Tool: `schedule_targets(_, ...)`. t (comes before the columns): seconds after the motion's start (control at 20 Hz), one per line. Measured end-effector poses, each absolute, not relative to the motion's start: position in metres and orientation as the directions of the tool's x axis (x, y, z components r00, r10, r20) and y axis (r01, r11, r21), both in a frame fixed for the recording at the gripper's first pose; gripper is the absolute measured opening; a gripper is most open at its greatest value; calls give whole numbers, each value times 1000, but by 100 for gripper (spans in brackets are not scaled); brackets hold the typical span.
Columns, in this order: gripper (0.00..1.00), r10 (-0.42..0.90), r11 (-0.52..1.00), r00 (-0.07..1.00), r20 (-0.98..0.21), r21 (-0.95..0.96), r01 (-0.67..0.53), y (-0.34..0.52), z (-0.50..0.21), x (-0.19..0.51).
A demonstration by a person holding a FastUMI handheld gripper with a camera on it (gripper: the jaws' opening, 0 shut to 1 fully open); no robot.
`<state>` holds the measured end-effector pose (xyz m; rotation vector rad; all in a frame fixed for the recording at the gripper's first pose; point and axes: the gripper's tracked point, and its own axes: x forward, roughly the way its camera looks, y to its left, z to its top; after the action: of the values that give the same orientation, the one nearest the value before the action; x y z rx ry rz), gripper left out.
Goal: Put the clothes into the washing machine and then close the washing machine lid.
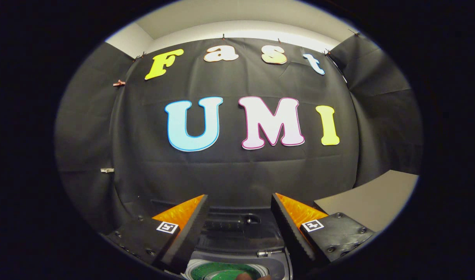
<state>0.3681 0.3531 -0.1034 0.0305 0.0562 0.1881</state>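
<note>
A: Entry, near end first. Gripper (239,221) held above the washing machine (237,268); its two fingers stand wide apart with nothing between them, so it holds nothing.

B: And the machine itself?

A: Directly under the fingers, top-loader. Round tub mouth (222,272) is open, with something green inside it. Could be the clothes, could be a tub lining; too little of it is visible to tell.

B: The lid?

A: Dark panel (241,229) rising from the back of the machine, just beyond the tub mouth, seen between the fingers. I read it as the lid (241,229) standing up, open. A small metal hinge pin or latch (266,253) sits at its base.

B: So which step?

A: Judgement only: loading looks done or nearly so, empty fingers, lid not yet shut. Next move would call for reaching over the lid's top edge and pushing it forward and down onto the tub.

B: Unclear items?

A: Front of the machine is cut off. A small dark rounded thing at the tub's near rim is unidentifiable. Beyond the machine, the black cloth wall (237,171); to the machine's right, a grey tabletop (369,202).
</note>
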Motion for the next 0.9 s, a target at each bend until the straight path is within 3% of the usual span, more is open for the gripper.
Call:
schedule_targets(0.15, 99, 173, 985, 980, -96, 15, -172, 362, -101, 400)
schedule_targets(0.5, 100, 155, 988, 925, -346, 36, -152, 370, -152, 461)
schedule_targets(0.9, 100, 136, 985, 883, -449, -32, -169, 365, -180, 480)
